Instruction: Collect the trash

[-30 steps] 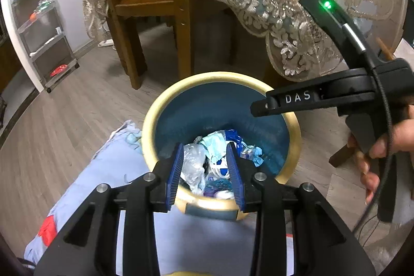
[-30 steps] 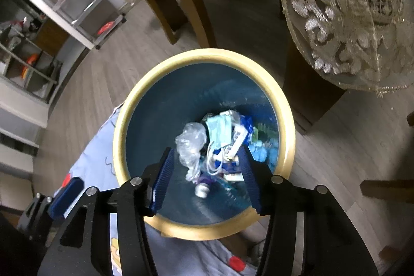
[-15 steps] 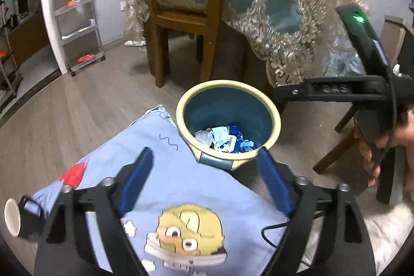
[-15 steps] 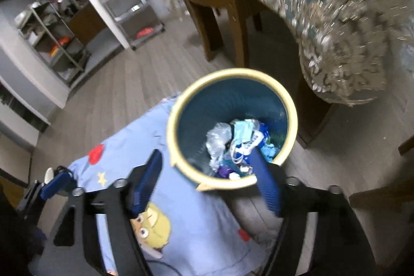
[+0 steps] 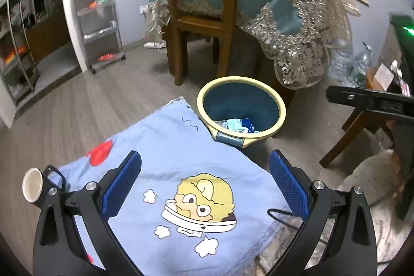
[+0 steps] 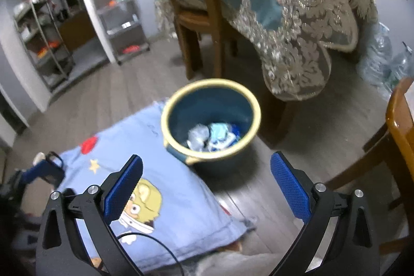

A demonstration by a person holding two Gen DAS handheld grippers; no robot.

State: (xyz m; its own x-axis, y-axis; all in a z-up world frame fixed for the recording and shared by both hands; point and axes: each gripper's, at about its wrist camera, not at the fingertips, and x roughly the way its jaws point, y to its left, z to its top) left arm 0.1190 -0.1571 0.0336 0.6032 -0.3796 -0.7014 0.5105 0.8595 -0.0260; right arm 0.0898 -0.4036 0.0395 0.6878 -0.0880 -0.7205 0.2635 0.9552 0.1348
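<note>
A blue bin (image 5: pixel 240 80) with a cream rim stands on the wood floor at the blanket's far corner, and crumpled plastic and blue-white trash (image 5: pixel 236 124) lies in its bottom. My left gripper (image 5: pixel 204 159) hangs above the cartoon blanket (image 5: pixel 165 146), short of the bin, its jaws opening wide with nothing between them. My right gripper (image 6: pixel 206 159) is also back from the bin (image 6: pixel 212 82), with the trash (image 6: pixel 212 135) visible inside it. Its jaws are opening wide too, and nothing is between them. The right gripper's black body (image 5: pixel 367 100) shows at the right edge.
A wooden chair (image 5: pixel 196 25) and a table under a teal lace cloth (image 5: pixel 297 17) stand behind the bin. Metal shelf carts (image 5: pixel 98 25) line the left wall. A white cup (image 5: pixel 32 185) lies at the blanket's left edge. A black cable (image 5: pixel 282 216) crosses its near corner. Another chair (image 6: pixel 398 126) is right.
Both grippers have pulled back and up from just over the bin, which now looks smaller and farther ahead. Both pairs of jaws have spread from narrow to wide.
</note>
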